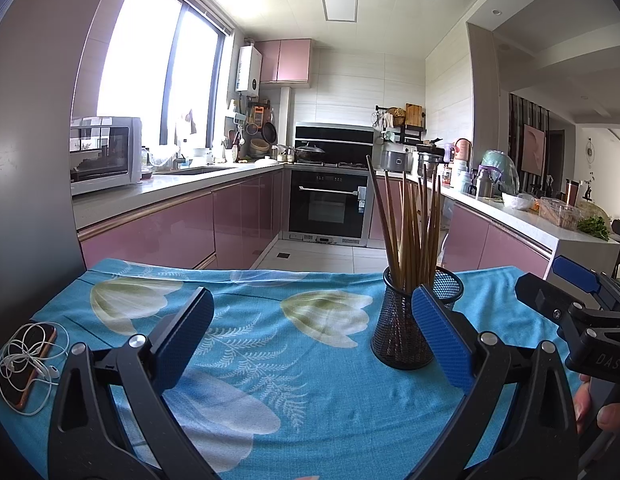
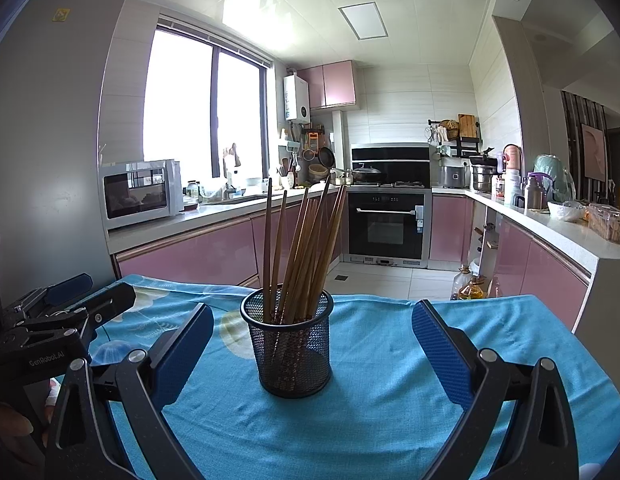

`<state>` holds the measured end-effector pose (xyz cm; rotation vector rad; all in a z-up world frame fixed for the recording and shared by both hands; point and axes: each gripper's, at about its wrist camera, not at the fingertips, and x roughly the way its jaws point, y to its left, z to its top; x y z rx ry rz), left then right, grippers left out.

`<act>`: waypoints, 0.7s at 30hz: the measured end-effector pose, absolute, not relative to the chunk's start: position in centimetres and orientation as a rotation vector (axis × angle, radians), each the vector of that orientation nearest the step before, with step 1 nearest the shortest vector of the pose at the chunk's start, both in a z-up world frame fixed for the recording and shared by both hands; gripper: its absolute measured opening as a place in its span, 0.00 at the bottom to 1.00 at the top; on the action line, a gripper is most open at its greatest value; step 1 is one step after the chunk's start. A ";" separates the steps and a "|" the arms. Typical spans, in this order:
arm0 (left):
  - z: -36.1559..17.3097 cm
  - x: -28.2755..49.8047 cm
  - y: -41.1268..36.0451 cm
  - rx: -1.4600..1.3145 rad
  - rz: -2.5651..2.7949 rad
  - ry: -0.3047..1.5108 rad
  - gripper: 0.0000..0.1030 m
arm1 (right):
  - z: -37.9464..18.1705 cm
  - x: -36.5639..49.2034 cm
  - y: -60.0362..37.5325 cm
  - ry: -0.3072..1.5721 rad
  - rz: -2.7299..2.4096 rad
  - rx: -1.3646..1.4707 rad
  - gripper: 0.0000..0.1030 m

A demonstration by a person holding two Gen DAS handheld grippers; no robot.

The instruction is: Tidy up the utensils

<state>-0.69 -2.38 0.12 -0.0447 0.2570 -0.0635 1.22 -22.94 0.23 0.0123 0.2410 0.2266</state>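
Note:
A black mesh cup (image 1: 405,320) (image 2: 290,344) stands upright on the blue floral tablecloth (image 1: 294,344) (image 2: 381,392). Several wooden chopsticks (image 1: 409,224) (image 2: 298,248) stand in it, fanned out. My left gripper (image 1: 313,312) is open and empty; the cup sits just beyond its right finger. My right gripper (image 2: 313,320) is open and empty, with the cup between and a little beyond its fingertips. The right gripper (image 1: 569,300) also shows at the right edge of the left wrist view, and the left gripper (image 2: 66,308) at the left edge of the right wrist view.
A phone with tangled white earphones (image 1: 26,360) lies at the table's left edge. Beyond the table's far edge are a kitchen floor, pink cabinets (image 1: 182,232), an oven (image 1: 329,204) and cluttered counters (image 2: 565,216). Bottles (image 2: 469,286) stand on the floor at right.

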 end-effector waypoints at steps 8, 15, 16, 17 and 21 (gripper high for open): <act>0.1 -0.7 -2.4 -0.048 -0.065 0.257 0.95 | 0.2 1.2 -22.9 0.241 0.225 0.013 0.93; 0.1 -0.7 -2.4 -0.048 -0.066 0.258 0.95 | 0.2 1.2 -22.9 0.242 0.226 0.015 0.93; 0.1 -0.7 -2.4 -0.049 -0.067 0.259 0.95 | 0.2 1.2 -22.8 0.243 0.226 0.016 0.93; 0.1 -0.8 -2.5 -0.048 -0.067 0.259 0.95 | 0.2 1.2 -22.9 0.243 0.226 0.016 0.93; 0.0 -0.9 -2.6 -0.049 -0.069 0.258 0.95 | 0.2 1.2 -22.9 0.242 0.225 0.016 0.93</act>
